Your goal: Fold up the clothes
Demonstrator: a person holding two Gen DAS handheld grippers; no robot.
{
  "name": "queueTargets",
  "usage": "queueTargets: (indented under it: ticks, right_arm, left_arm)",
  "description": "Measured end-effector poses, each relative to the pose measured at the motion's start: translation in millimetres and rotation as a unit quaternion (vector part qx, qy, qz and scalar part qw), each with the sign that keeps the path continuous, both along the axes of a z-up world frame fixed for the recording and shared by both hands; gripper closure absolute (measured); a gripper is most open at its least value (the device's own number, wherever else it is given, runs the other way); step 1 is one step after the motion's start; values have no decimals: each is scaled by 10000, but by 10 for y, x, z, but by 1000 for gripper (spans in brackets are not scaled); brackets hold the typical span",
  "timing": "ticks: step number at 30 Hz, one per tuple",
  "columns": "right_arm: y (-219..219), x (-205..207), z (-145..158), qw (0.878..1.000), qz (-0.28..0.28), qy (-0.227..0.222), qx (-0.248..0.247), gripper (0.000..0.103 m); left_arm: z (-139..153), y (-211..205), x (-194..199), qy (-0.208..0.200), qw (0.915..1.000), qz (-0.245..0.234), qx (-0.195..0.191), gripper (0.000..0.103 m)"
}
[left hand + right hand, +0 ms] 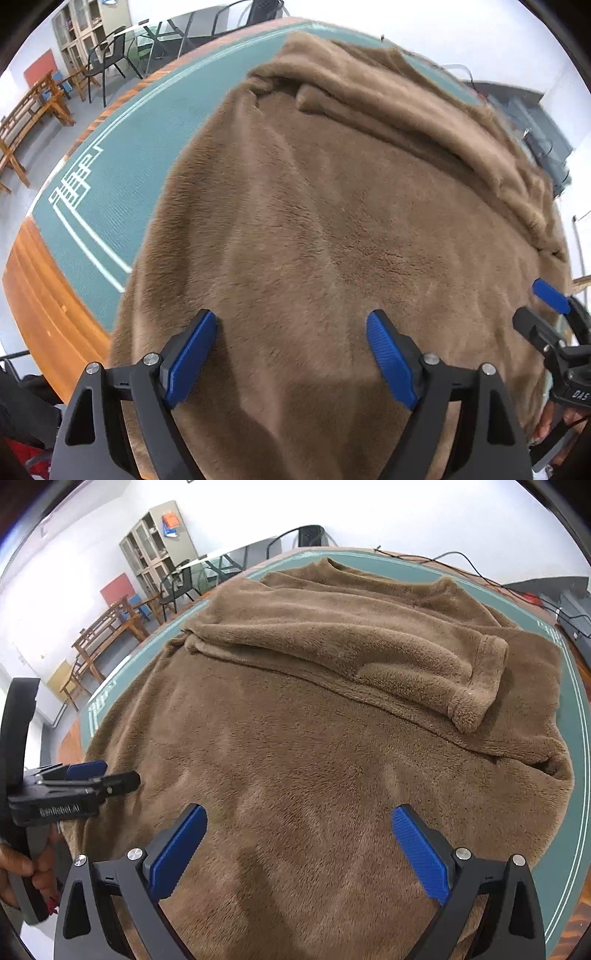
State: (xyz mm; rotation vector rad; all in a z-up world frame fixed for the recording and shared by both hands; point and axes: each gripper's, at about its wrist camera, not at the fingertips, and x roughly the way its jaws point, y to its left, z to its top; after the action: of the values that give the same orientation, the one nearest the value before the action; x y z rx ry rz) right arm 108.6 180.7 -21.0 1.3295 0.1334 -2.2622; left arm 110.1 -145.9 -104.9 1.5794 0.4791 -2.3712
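Observation:
A brown fleece sweater (314, 738) lies spread on a teal mat (122, 192), collar at the far end. One sleeve (424, 664) is folded across the chest, its cuff toward the right. My left gripper (291, 325) hovers over the near part of the sweater (332, 221), blue pads wide apart with nothing between them. My right gripper (299, 819) hangs over the lower body of the garment, jaws wide and empty. Each gripper shows in the other's view: the right gripper (546, 306) at the right edge, the left gripper (92, 775) at the left edge, held by a hand.
The mat covers a wooden table (44, 314) whose orange-brown edge shows at the near left. Cables (461, 559) run along the table's far right. Chairs (107, 62), wooden benches (107, 635) and a cabinet (159, 542) stand in the room beyond.

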Motion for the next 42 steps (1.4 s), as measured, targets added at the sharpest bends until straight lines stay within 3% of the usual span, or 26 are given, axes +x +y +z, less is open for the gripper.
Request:
queueTargets:
  ticks: [5, 10, 13, 18, 23, 29, 35, 42]
  right_arm:
    - [6, 258, 64, 9987, 434, 223, 109, 1]
    - [-2, 505, -8, 9968, 745, 181, 208, 1]
    - [10, 604, -37, 9966, 793, 121, 195, 1]
    - [100, 710, -30, 9970, 759, 98, 147, 1]
    - [158, 775, -53, 9971, 733, 42, 178, 1]
    - [280, 860, -4, 9975, 676, 74, 169, 1]
    - [761, 938, 159, 9995, 325, -31, -30, 1]
    - [1539, 1192, 135, 9980, -524, -331, 98, 1]
  left_arm:
    - [185, -64, 418, 470, 9986, 219, -71, 17]
    - [225, -583, 895, 596, 9971, 405, -244, 17]
    - [272, -672, 1225, 643, 9969, 328, -311, 17]
    - [246, -498, 1558, 702, 9967, -204, -344, 17]
    - [98, -239, 1556, 775, 9923, -759, -590, 17]
    - [10, -128, 1262, 855, 9848, -1120, -1014, 17]
    - [-11, -263, 939, 1009, 9898, -994, 159, 17]
    - [-130, -320, 806, 838, 9929, -837, 141, 17]
